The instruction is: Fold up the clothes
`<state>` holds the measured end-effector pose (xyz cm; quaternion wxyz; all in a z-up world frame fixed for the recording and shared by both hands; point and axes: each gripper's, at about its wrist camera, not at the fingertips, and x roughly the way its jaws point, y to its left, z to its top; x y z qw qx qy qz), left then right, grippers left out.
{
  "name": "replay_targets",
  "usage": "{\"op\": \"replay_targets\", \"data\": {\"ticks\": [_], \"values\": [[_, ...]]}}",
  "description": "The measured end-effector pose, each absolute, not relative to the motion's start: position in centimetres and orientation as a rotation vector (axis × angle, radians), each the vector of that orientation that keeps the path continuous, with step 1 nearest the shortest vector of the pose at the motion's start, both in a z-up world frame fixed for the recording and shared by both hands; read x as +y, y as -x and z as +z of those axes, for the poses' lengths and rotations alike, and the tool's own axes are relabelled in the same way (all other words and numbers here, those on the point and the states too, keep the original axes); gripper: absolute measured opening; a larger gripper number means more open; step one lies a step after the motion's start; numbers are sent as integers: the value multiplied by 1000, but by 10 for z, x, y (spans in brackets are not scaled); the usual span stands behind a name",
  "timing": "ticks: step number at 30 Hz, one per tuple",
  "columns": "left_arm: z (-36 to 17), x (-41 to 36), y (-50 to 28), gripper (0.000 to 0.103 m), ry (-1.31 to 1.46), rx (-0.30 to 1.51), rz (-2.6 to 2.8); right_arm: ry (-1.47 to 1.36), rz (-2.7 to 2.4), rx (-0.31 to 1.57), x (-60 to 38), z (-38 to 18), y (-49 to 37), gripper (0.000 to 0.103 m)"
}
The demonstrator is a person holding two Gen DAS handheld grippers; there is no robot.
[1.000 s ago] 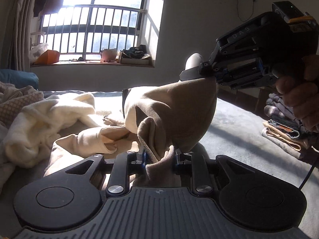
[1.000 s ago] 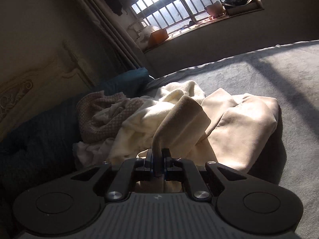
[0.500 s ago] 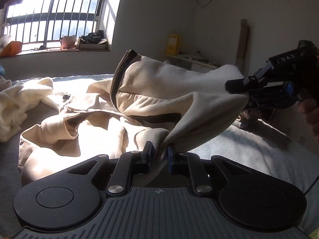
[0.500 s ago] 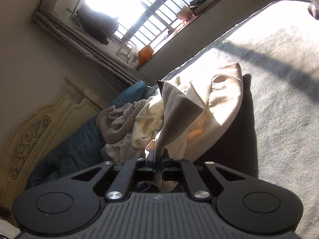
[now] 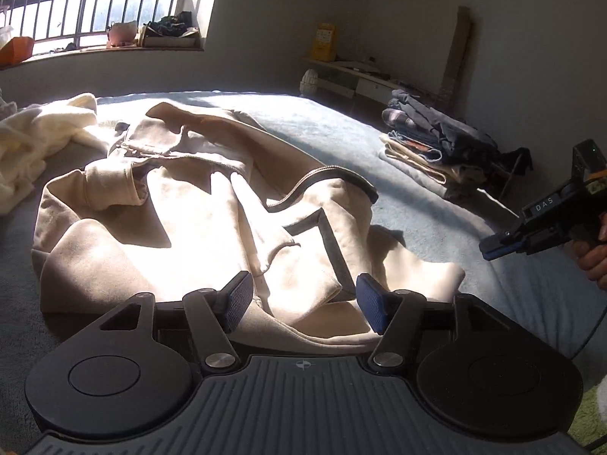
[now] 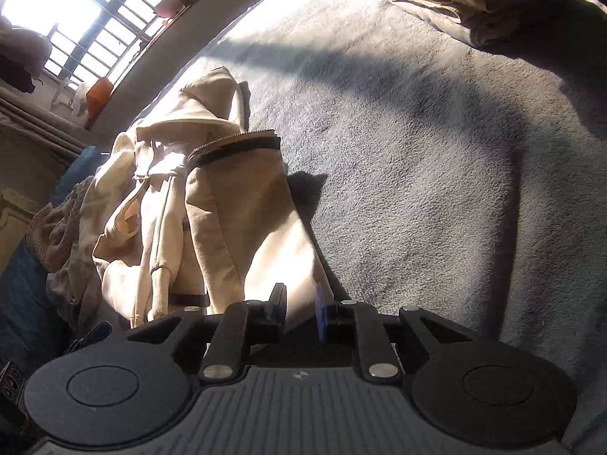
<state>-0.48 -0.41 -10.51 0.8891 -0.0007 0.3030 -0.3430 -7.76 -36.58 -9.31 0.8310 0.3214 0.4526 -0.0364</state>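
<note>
The grey bed cover (image 5: pixel 398 189) filled most of both views, with the beige zip-up jacket (image 5: pixel 182 220) spread crumpled across its near left part. A pile of cream clothes (image 5: pixel 34 140) lay at the far left, and a stack of folded clothes (image 5: pixel 436 144) sat at the far right, well apart from the jacket.

The left gripper (image 5: pixel 301 301) had just been opening; its jaws stood wide over the jacket's near hem, the pads clear of the cloth. The right gripper (image 6: pixel 299 309) had also been opening, though by a narrower gap; beige fabric showed between its pads, apparently free of them. In the left wrist view it hung off the jacket's right edge.

The step looked like laying the jacket flat before folding. To do it well, the hem and the zipper edge (image 5: pixel 326 174) would need pulling straight, and the bunched sleeve (image 5: pixel 110 185) smoothing outward first.

No containers were in view.
</note>
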Motion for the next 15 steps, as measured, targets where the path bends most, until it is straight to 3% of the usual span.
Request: {"op": "replay_targets", "data": {"ticks": [4,6,9,13,15], "values": [[-109,-25,-27,75,-76,678,-647,-471,-26,907,-339,-69,43,25],[-114,-39,-41,78,-107,696,-620,-322,40,879,-314,-57,24,43],[-123,-59,-62,80,-142,738,-579,-66,131,816,-272,-41,1,59],[-143,-78,-86,80,-190,807,-530,177,184,748,-229,-37,-35,70],[-149,-79,-92,72,-179,827,-516,236,183,732,-218,-41,-55,73]]}}
